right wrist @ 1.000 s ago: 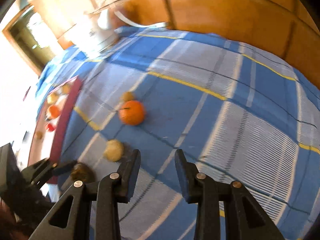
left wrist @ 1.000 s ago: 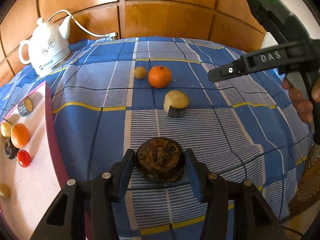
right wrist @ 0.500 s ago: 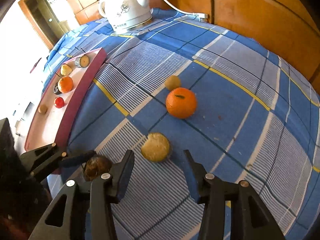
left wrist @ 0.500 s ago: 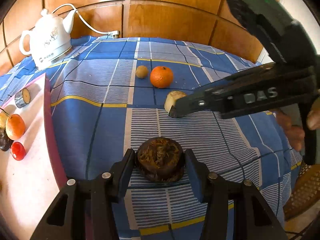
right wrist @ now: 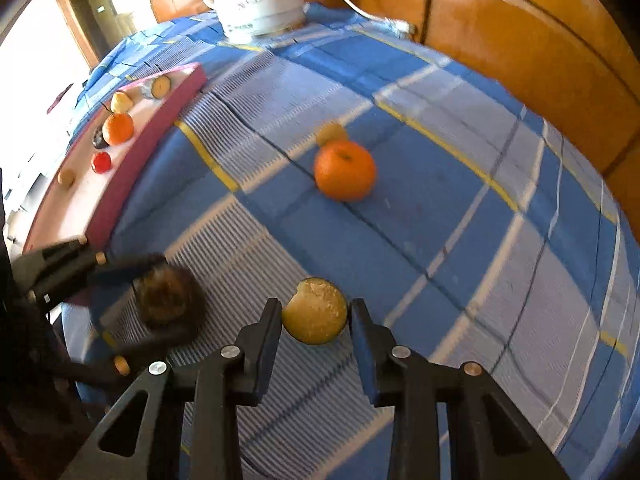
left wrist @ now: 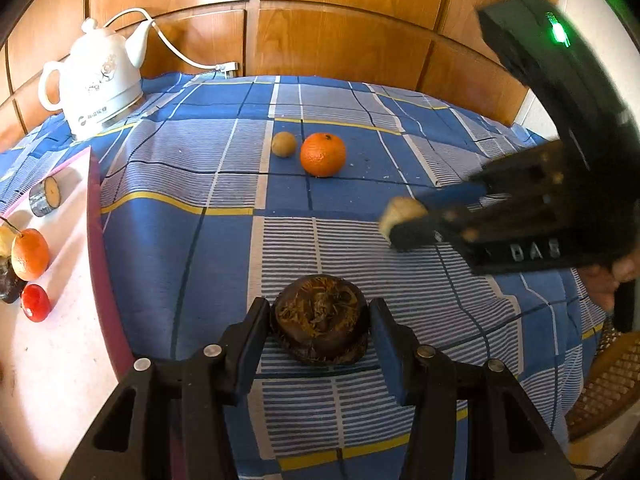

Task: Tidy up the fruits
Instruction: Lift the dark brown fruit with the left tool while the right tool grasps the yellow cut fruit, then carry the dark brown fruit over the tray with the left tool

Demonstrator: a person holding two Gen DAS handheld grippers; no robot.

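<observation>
The brown fruit (left wrist: 320,322) sits on the blue checked cloth (left wrist: 192,264), clamped between the pads of my left claw (left wrist: 320,330). At its 2 o'clock, my right claw (right wrist: 316,316) has just been closing and now grips the yellow fruit (right wrist: 315,311). The orange (left wrist: 322,154) lies at 12 o'clock; the tray (left wrist: 60,360) is at 9 o'clock.

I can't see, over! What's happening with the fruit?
Left tongs shut on dark brown fruit. Right tongs just closed on tan fruit. Orange sits apart, nothing in the way.
</observation>
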